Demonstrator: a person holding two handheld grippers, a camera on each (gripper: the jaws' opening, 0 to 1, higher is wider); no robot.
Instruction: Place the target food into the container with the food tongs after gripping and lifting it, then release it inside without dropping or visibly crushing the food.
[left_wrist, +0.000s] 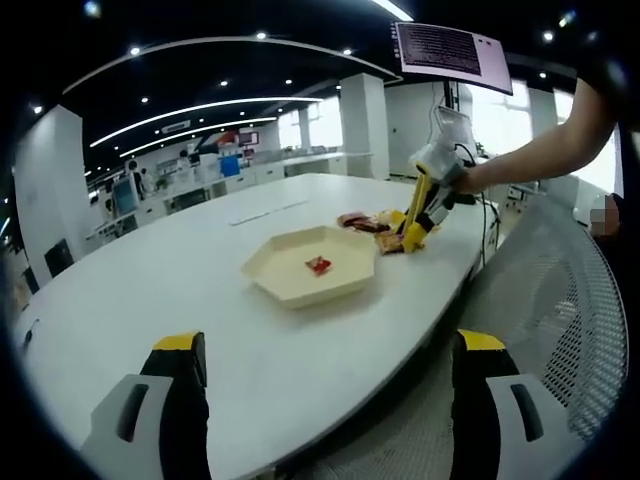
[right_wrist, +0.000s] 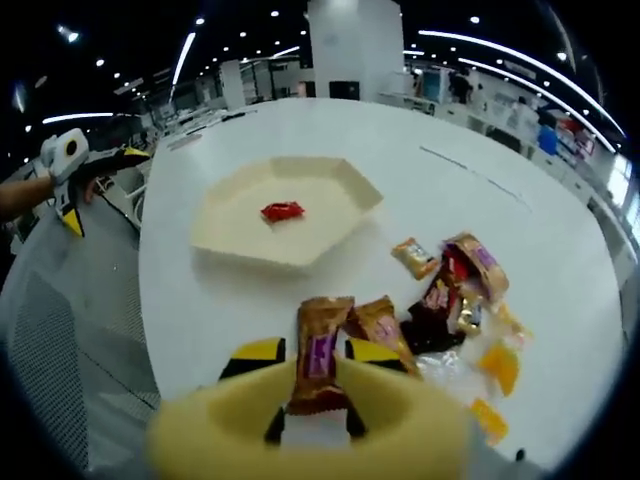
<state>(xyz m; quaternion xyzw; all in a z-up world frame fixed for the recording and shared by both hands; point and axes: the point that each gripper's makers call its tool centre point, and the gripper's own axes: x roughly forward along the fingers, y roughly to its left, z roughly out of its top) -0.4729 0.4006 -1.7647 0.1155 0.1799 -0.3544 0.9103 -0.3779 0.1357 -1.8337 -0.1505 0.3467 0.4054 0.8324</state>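
Right gripper (right_wrist: 318, 395) held yellow tongs (right_wrist: 310, 425) clamped on a brown wrapped snack (right_wrist: 318, 355) just above the desk (right_wrist: 520, 240) | left gripper (left_wrist: 325, 400) spread wide, empty, near desk edge | cream container (right_wrist: 290, 215) held one red candy (right_wrist: 282, 211) | snack pile (right_wrist: 460, 300) beside container

A big white table (left_wrist: 200, 280) with a round edge stands in a very large office room. The ceiling is dark, with long bright light strips (left_wrist: 200, 108) and many small round lamps. A thick white pillar (left_wrist: 365, 125) stands behind the table. Far back there are white desks (left_wrist: 200, 185) with things on them. Bright windows (left_wrist: 495, 120) let in daylight. A screen (left_wrist: 450, 52) hangs up high. A grey mesh chair back (left_wrist: 560, 300) is close to the table.
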